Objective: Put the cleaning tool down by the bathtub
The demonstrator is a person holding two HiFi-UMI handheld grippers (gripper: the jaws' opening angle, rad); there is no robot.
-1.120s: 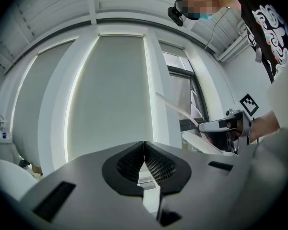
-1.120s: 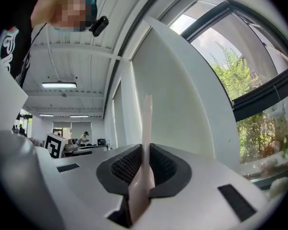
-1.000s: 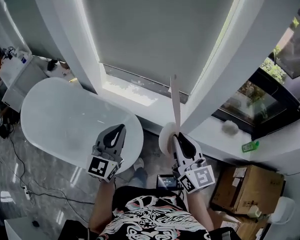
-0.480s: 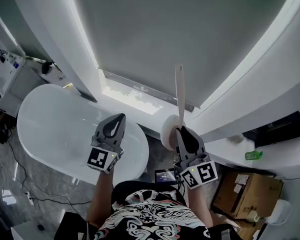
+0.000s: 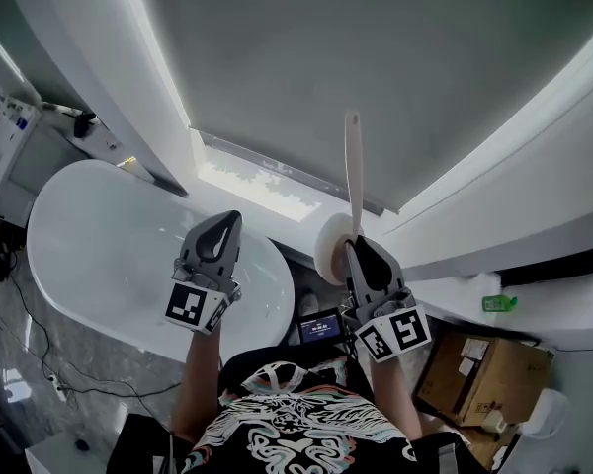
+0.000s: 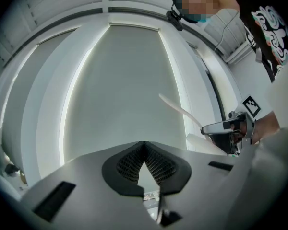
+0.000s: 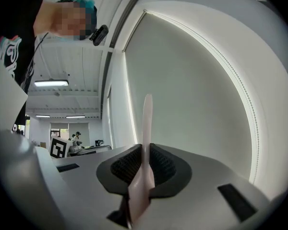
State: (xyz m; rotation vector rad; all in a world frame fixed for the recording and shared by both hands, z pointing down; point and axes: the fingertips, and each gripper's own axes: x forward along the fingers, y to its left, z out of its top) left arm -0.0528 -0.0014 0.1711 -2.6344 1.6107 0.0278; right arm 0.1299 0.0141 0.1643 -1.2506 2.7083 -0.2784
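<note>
Cleaning tool point(image 5: 353, 171): pale, long thin handle upright, round white head at its lower end. R gripper point(image 7: 143, 148) jaws clamp the handle low down. Tool is held in the air, just right of the white oval bathtub point(image 5: 89, 255), w/ a grey blind point(image 5: 376, 57) behind it. L gripper point(image 6: 143, 143) is over the tub's rim, jaws pressed together, nothing btw them. Cardboard box point(image 5: 479, 368) & small green item point(image 5: 494, 303) sit well to the right.

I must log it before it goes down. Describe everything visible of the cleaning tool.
The cleaning tool is pale and plastic-looking: a long, slim, flat handle with a rounded end, plus a round white head beside the right gripper. That gripper's jaws are shut on the handle, holding it aloft, nothing else touching it.
</note>
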